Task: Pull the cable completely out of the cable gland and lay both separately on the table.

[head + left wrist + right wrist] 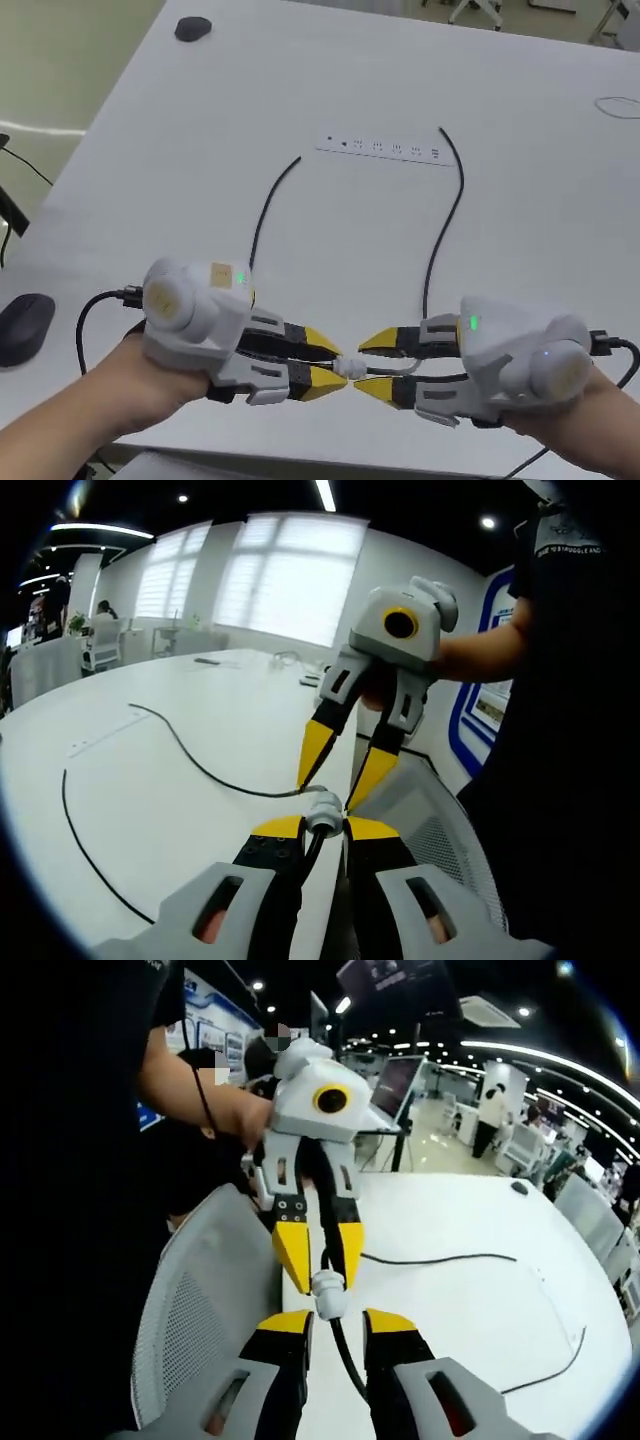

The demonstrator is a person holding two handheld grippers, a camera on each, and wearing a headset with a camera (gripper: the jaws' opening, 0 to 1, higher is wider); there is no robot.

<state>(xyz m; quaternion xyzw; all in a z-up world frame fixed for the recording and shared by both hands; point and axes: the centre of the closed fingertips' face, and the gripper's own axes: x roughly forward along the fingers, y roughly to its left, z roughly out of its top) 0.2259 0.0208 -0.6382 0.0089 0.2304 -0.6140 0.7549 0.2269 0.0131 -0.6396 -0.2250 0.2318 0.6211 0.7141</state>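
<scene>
Left gripper [341, 366] on cable gland [350, 368], right gripper [361, 366] around cable [342, 1348]

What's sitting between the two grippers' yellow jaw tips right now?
A small white plastic cable gland on its thin black cable, clear in the head view.

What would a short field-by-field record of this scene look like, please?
left gripper: fingers shut on the white cable gland
right gripper: fingers apart, with the cable running between them untouched
cable: black, threaded through the gland
height: both grippers held above the near edge of the table
table: white, with a power strip lying further back
task state: cable not yet pulled out
</scene>
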